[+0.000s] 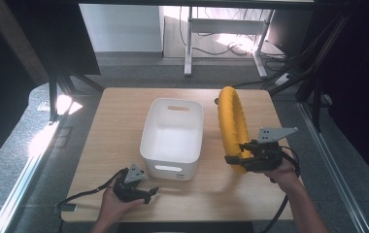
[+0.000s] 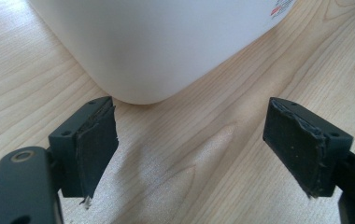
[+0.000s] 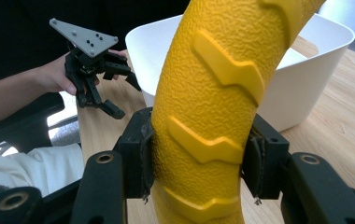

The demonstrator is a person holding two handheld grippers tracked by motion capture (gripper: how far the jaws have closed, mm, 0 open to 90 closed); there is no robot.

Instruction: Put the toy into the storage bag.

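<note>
At centre right of the high view, the yellow ring (image 1: 232,124) is clamped upright by the right gripper (image 1: 243,159); the left gripper (image 1: 149,193) is held wide apart, empty. If tilted, the ring could be knocked against the white bin (image 1: 148,130).

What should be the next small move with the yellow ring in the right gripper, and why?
Probably carry the yellow ring sideways over the white bin and tip it flatter. The right gripper is shut on the ring's lower part, holding it upright beside the bin, not above it. The bin looks empty, and the left gripper rests open on the table near the bin's corner.
</note>
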